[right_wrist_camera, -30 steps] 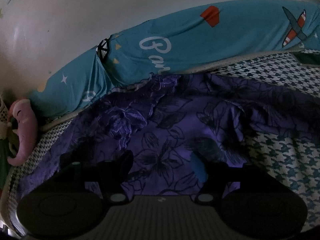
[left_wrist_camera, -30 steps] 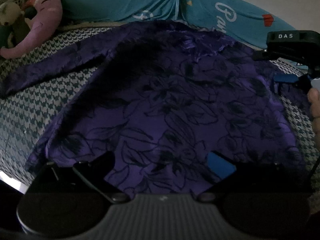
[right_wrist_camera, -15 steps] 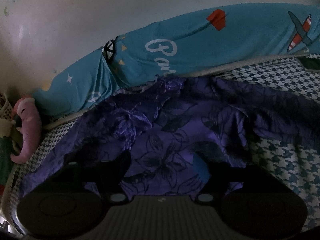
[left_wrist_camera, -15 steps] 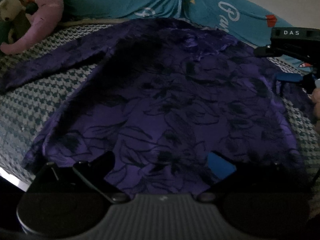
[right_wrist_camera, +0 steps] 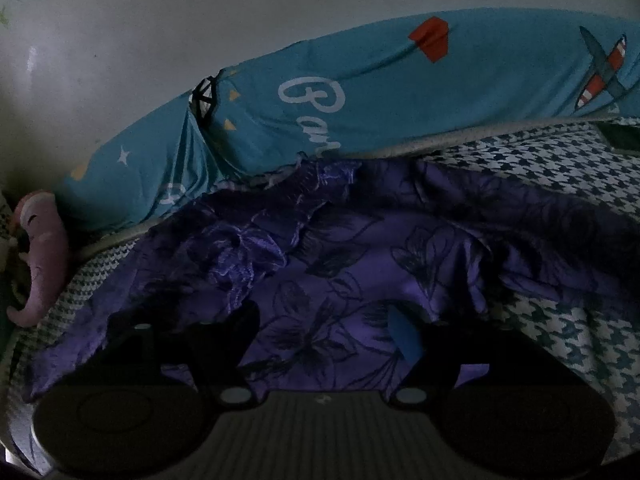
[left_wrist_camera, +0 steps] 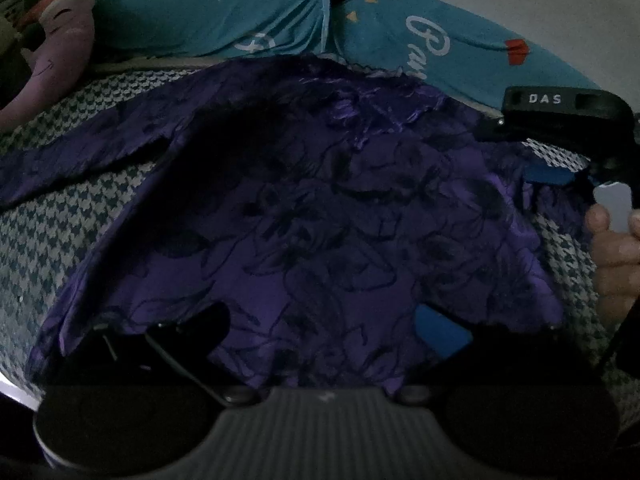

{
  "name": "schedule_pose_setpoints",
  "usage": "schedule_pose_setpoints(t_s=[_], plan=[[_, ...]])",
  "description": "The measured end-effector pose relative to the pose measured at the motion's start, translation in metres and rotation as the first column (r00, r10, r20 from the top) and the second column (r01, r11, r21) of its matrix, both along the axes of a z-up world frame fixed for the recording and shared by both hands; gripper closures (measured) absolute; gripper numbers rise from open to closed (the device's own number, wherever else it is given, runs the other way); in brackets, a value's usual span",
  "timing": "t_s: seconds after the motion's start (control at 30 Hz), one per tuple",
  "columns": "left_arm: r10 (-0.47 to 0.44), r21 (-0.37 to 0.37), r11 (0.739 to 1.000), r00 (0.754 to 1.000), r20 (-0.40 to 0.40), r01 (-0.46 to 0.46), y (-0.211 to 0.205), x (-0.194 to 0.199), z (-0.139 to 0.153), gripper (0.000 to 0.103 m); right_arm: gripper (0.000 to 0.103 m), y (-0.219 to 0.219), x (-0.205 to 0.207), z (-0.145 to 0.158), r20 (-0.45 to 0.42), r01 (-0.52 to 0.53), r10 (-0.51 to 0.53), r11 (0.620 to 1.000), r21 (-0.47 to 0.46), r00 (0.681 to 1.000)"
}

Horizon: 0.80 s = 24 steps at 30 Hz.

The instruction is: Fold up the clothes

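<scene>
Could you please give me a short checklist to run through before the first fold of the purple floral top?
1. Purple floral top lies spread on the houndstooth cover: ok.
2. Left sleeve is stretched out sideways, free to fold in: ok.
3. Left gripper is open, with nothing between its fingers: ok.
4. Right gripper is open over the cloth near the collar: ok.
5. Collar area is flat: not ok, it is rumpled.
6. Pink plush toy and teal pillow are off the garment: toy ok; pillow cannot tell, it borders the collar.
</scene>
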<state>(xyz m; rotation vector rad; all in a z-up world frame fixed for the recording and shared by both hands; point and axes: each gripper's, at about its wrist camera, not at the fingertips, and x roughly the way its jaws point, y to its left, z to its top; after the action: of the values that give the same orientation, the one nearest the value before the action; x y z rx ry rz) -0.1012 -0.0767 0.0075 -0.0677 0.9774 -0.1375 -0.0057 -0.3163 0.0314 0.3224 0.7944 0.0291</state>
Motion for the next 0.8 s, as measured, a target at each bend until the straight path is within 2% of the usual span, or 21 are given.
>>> schedule_pose_setpoints(t_s=[0.47, 0.8], plan=[[-0.023, 0.012, 1.0, 1.0, 0.022, 0.023, -0.003, 0.031, 0.005, 0.0, 0.032, -0.003, 0.025, -0.013, -0.032, -0.003, 0.003, 1.0, -0.008, 0.999], [-0.016, -0.007, 1.0, 1.0, 0.018, 0.016, -0.005, 0.049, 0.001, 0.0, 0.032, 0.004, 0.038, -0.018, -0.035, -0.03, 0.029, 0.999, -0.019, 0.999]])
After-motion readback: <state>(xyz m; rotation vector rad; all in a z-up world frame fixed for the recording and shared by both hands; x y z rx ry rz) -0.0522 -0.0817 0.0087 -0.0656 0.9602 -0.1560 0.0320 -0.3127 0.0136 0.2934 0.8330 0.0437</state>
